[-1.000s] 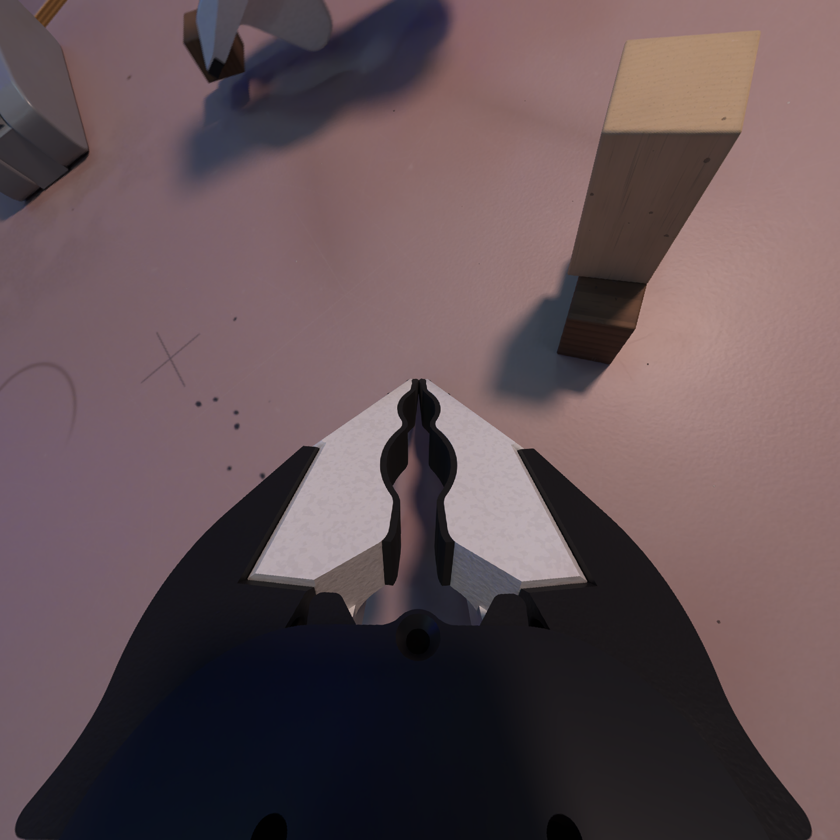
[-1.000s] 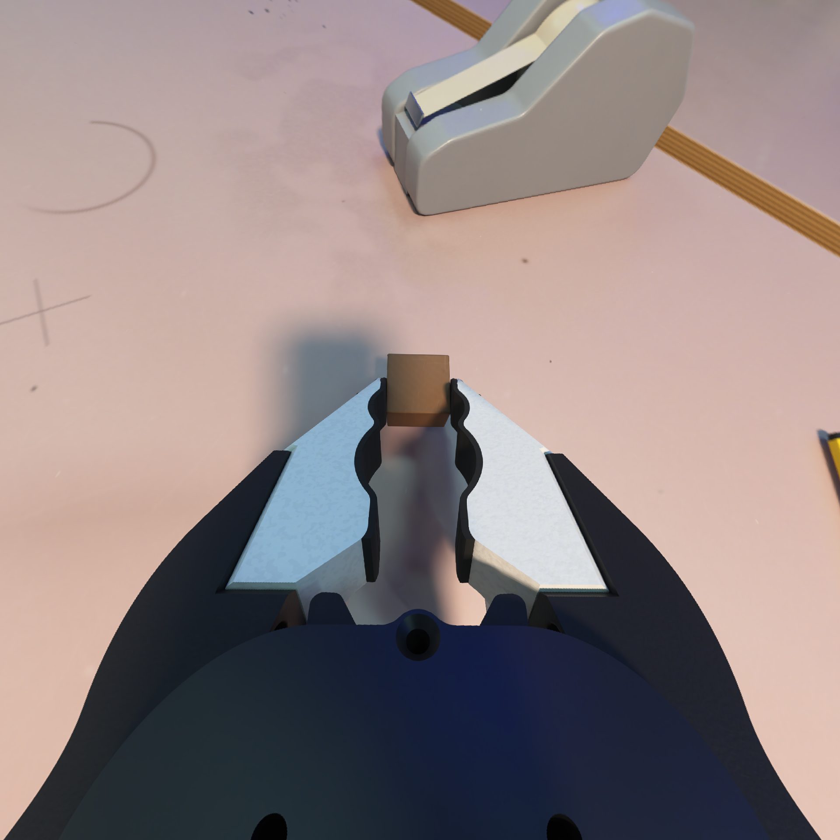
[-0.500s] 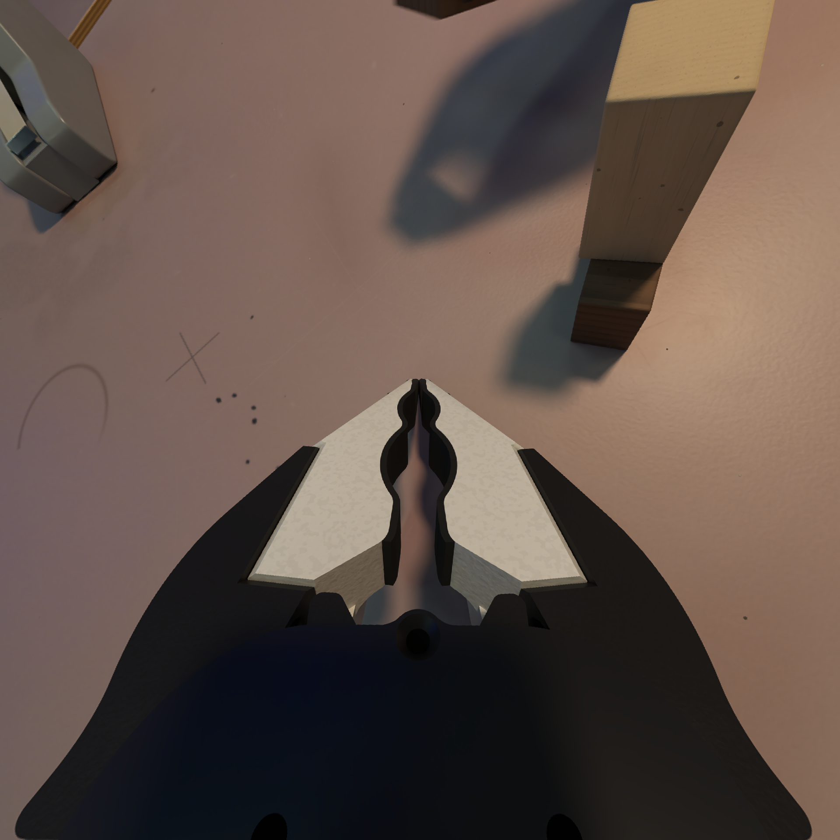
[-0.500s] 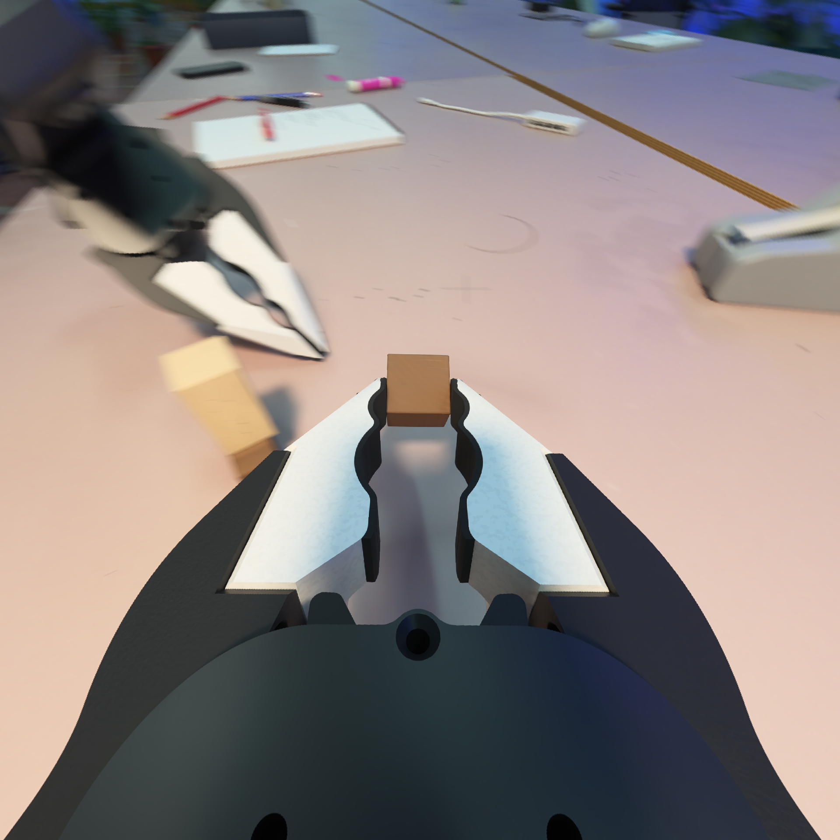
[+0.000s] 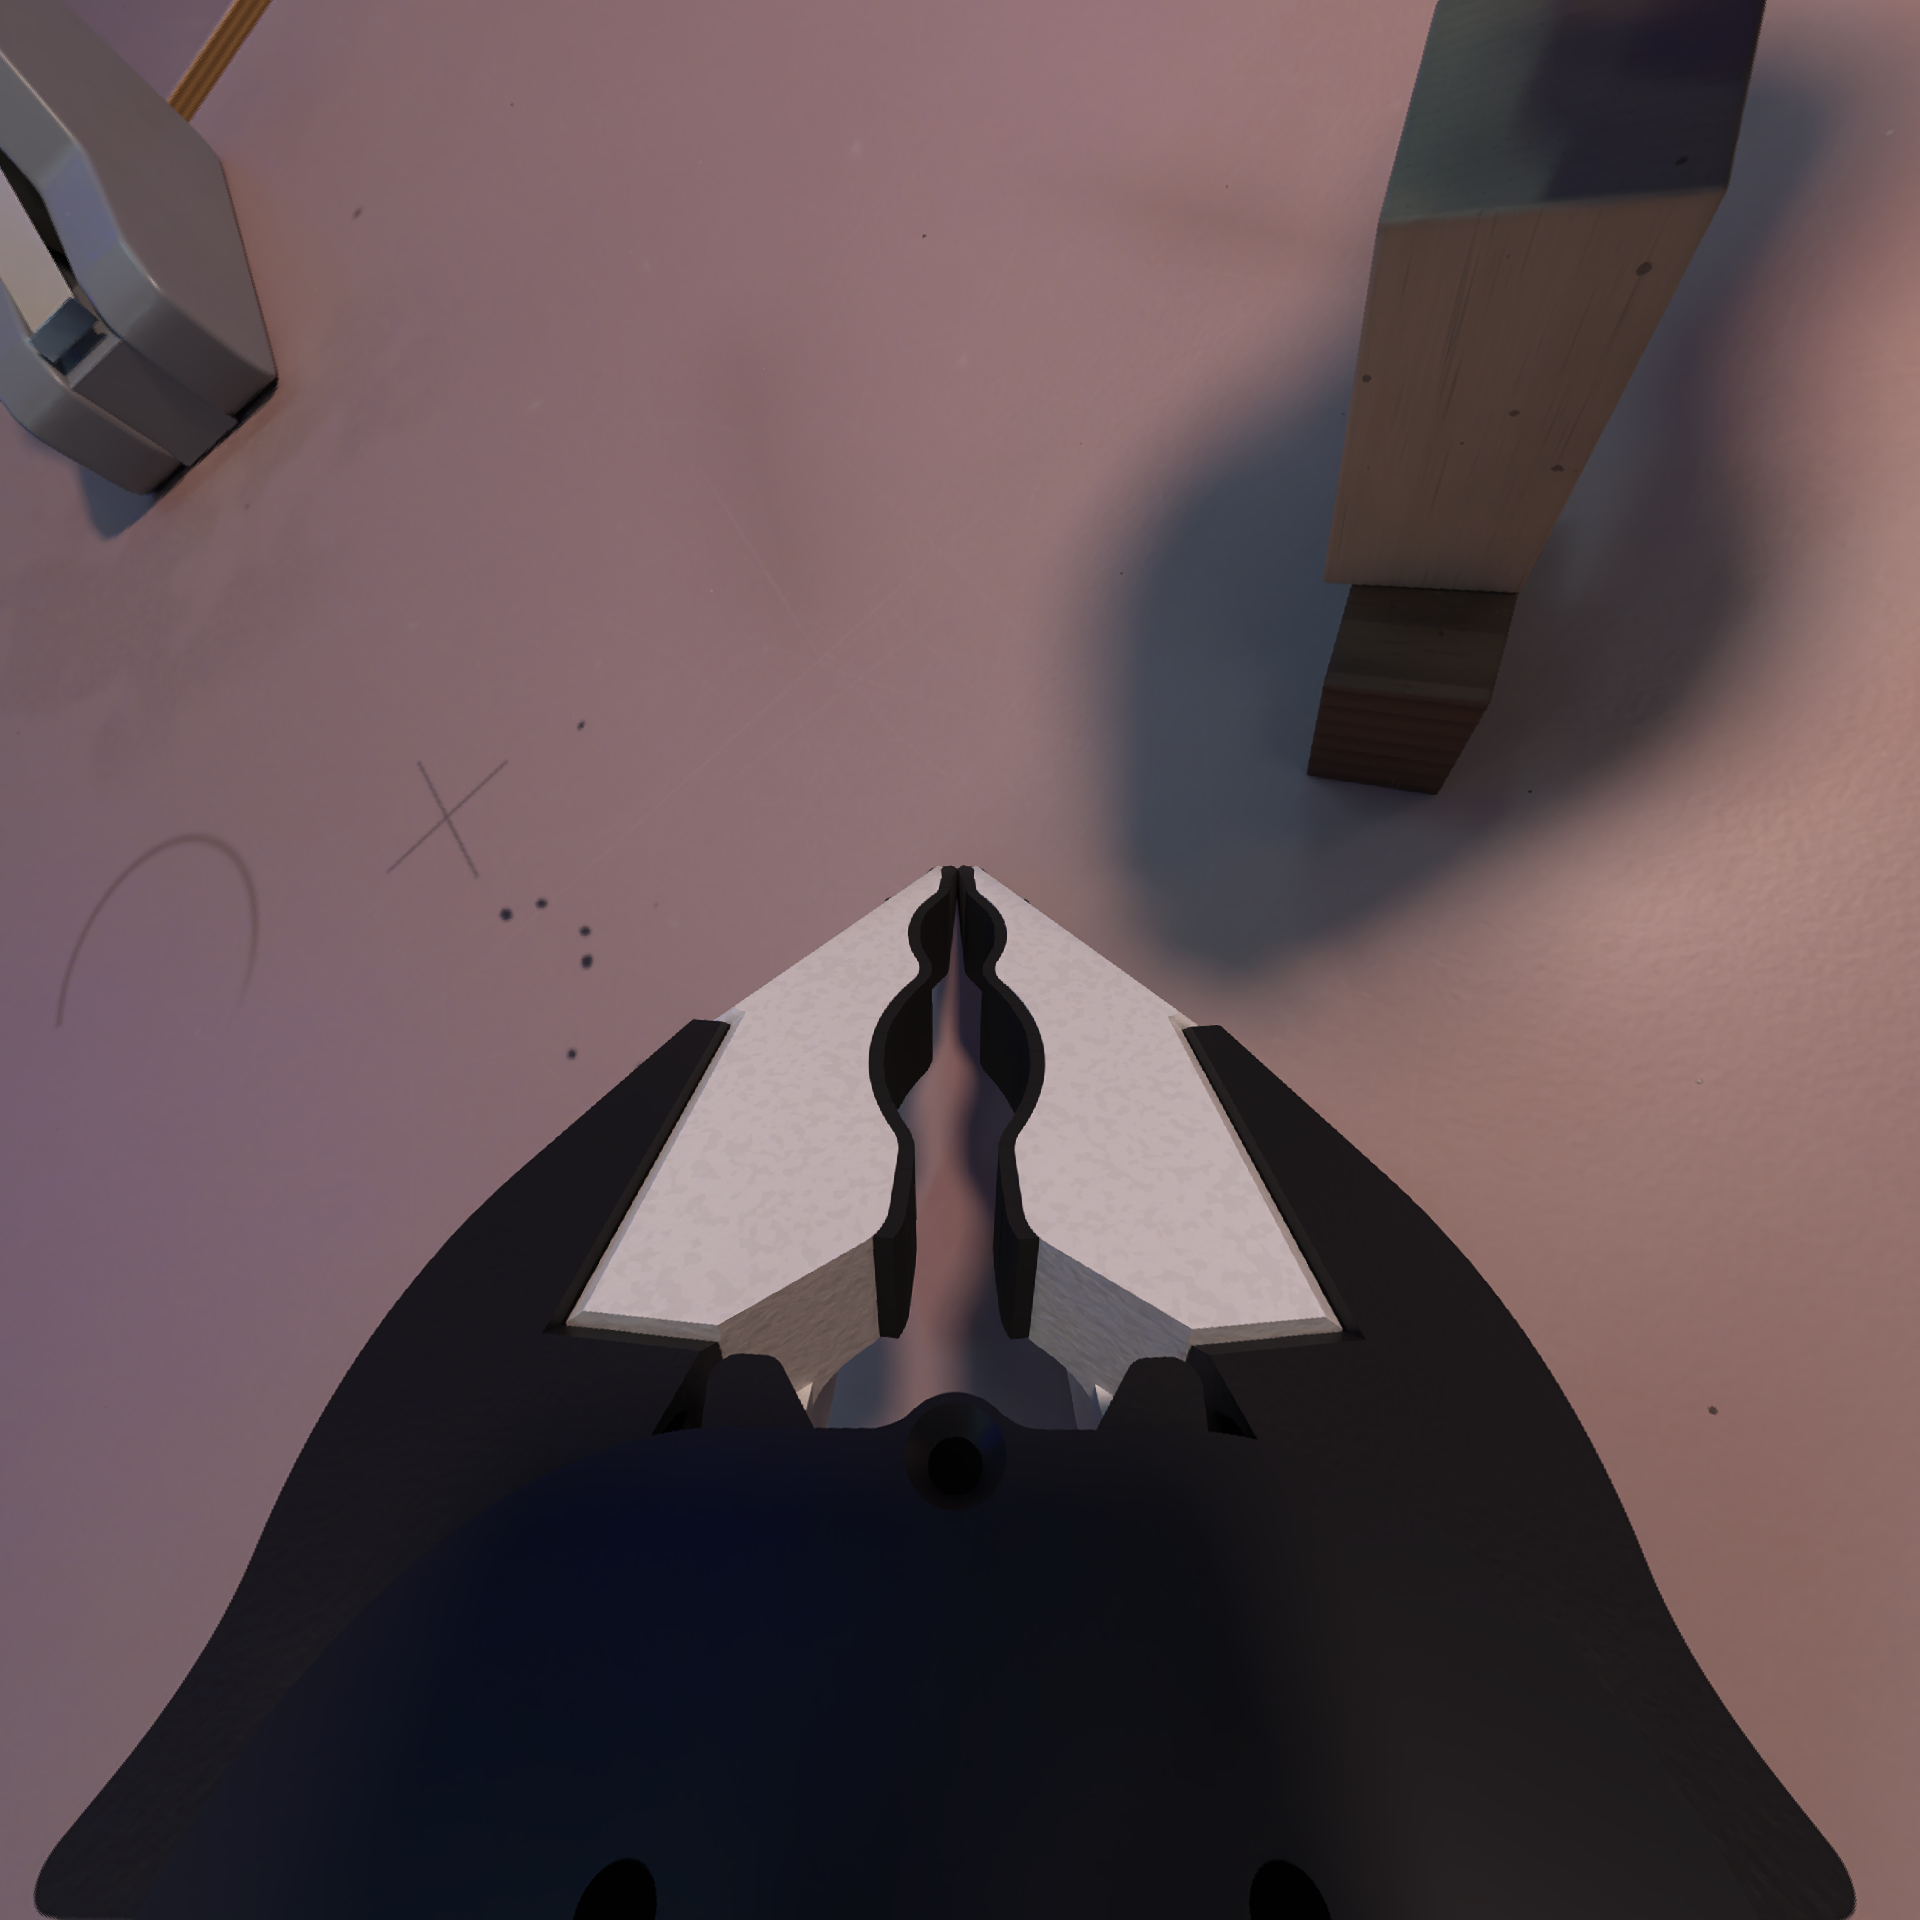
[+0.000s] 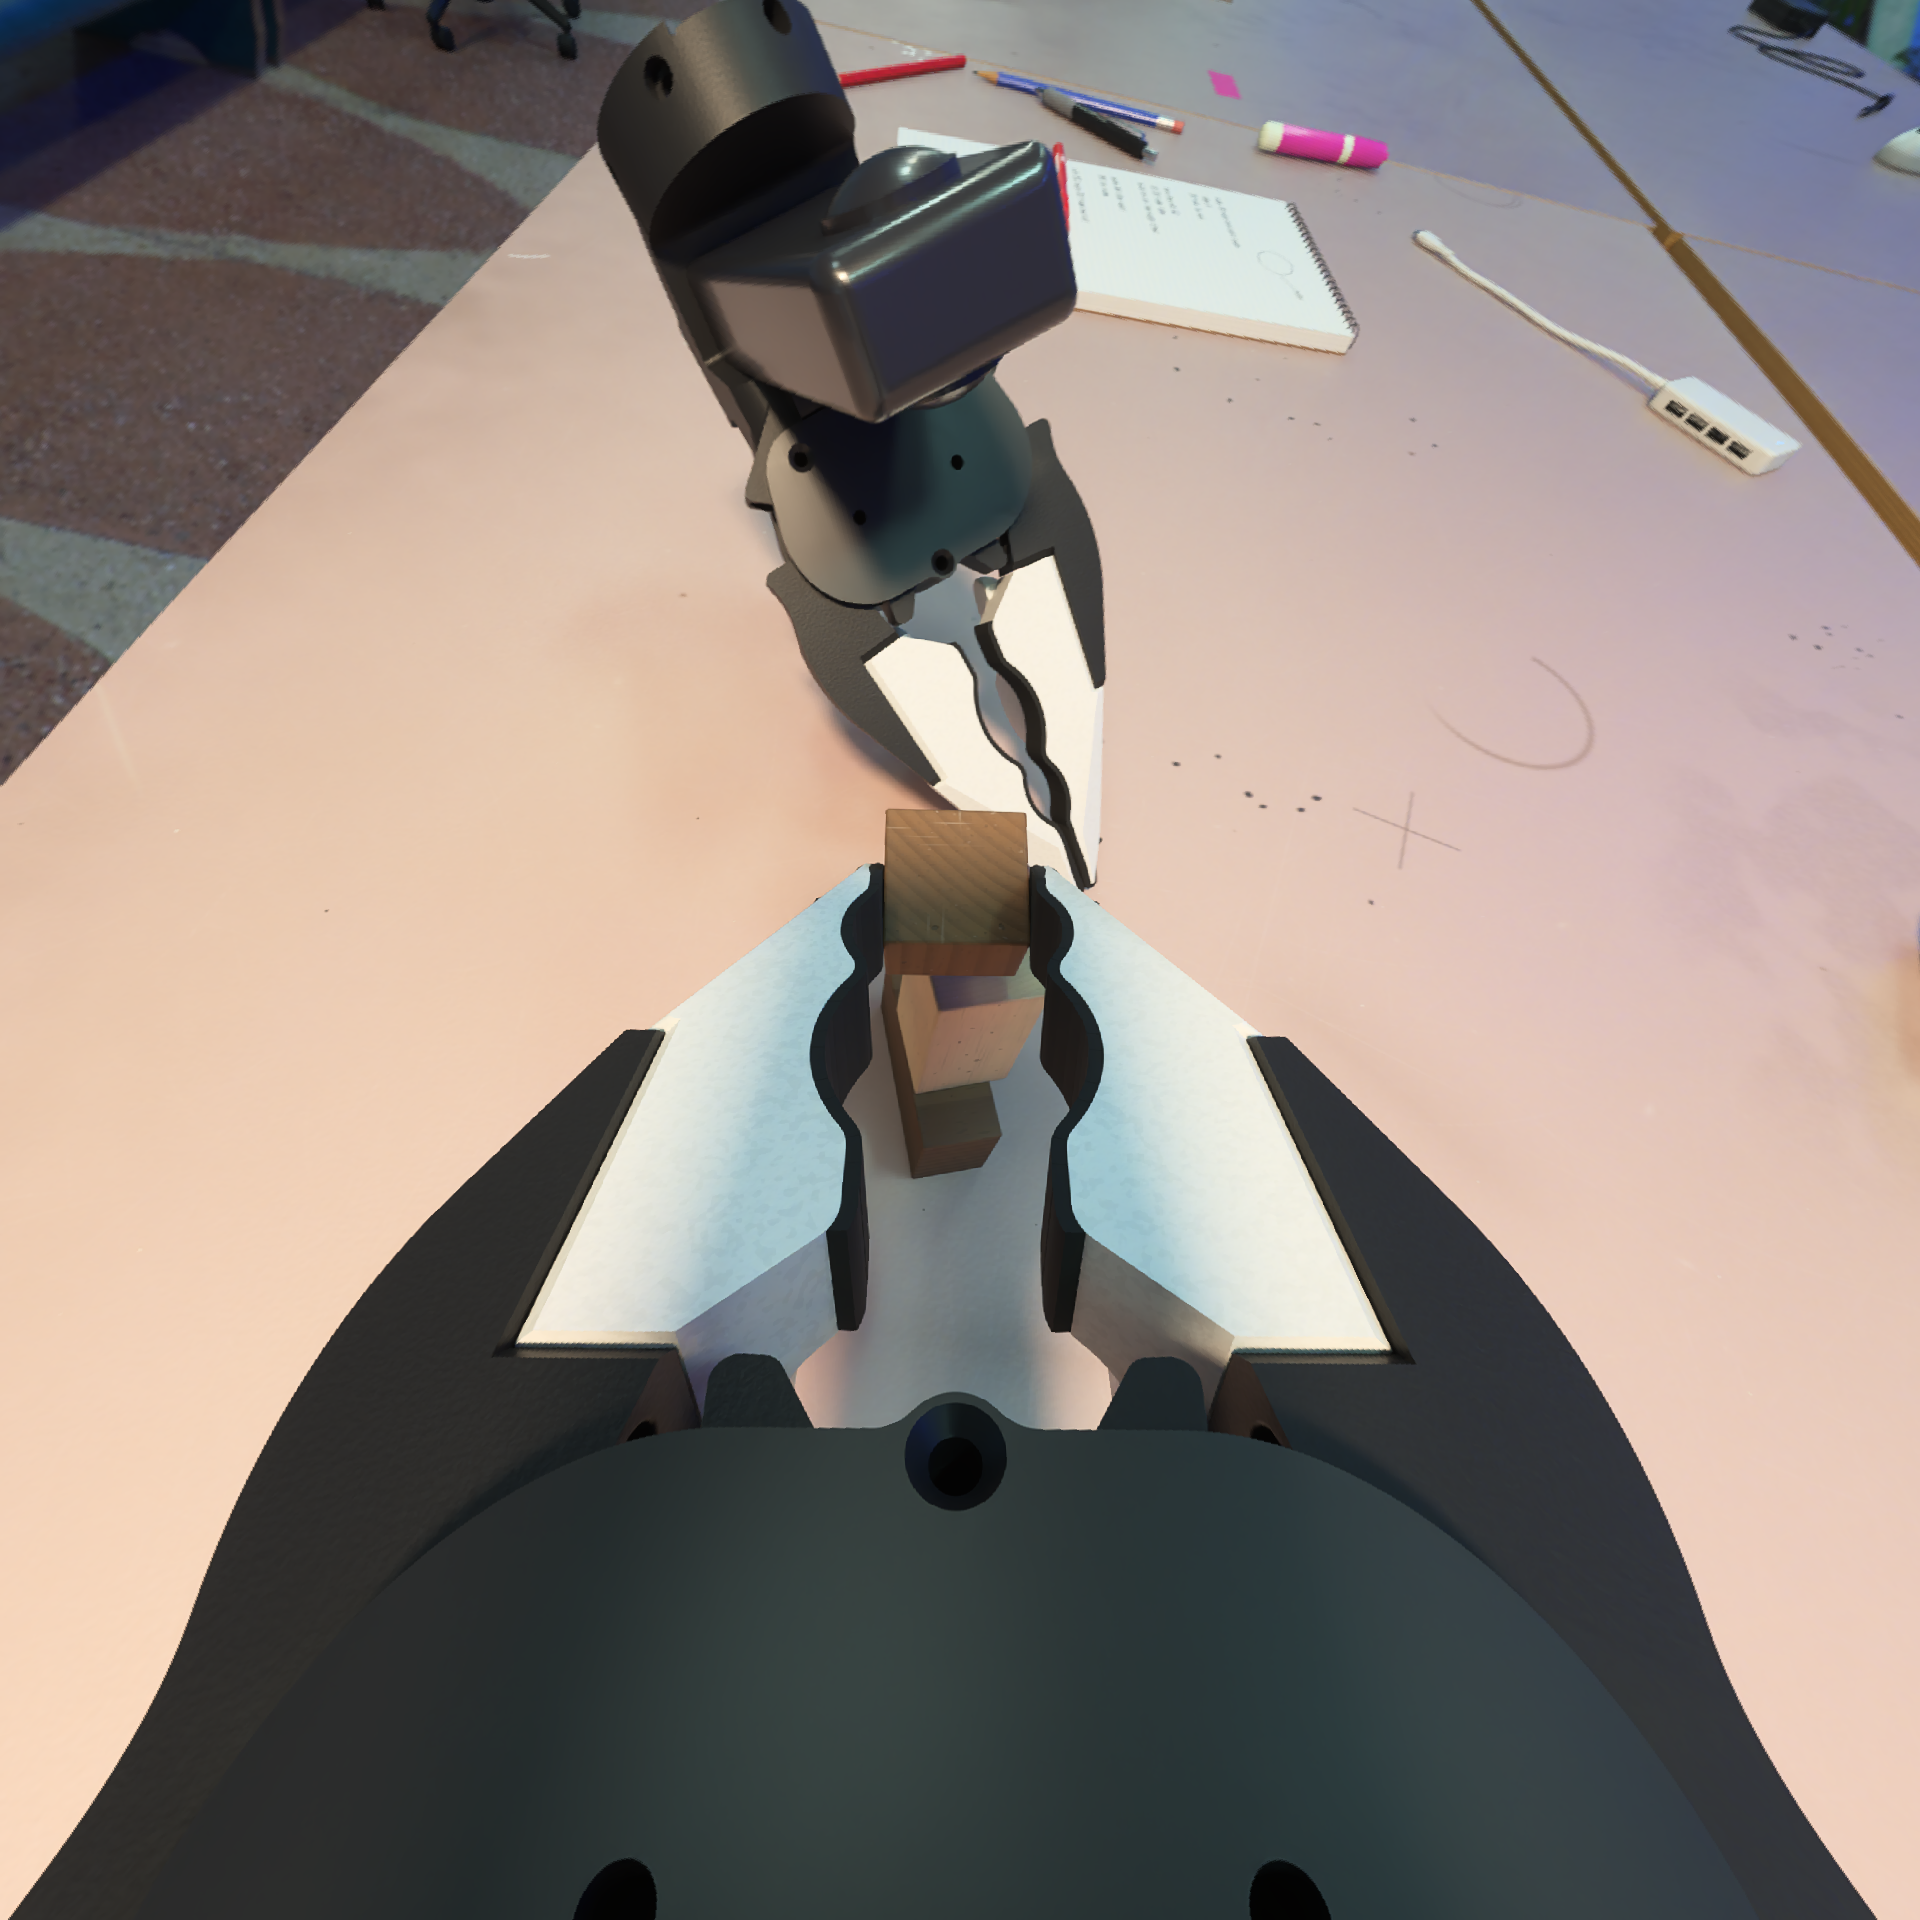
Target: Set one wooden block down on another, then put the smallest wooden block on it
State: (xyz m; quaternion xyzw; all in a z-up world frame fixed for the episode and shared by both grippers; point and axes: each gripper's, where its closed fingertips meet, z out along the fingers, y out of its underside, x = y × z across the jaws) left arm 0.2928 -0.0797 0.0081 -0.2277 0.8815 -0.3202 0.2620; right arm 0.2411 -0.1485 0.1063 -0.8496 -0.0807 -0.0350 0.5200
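The right gripper [image 6: 956,904] is squeezing the small brown block [image 6: 954,891] above the tall pale block [image 6: 971,1039], so it should be going down slowly and straight, while the left gripper [image 5: 954,873] is waiting pinched together and empty.

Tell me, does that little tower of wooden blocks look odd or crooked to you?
A bit top-heavy: the tall pale block stands upright on a smaller dark block, overhanging its edge slightly. It doesn't look tilted. The right gripper holds the smallest block just above the tower; the left gripper is shut and empty beside it.
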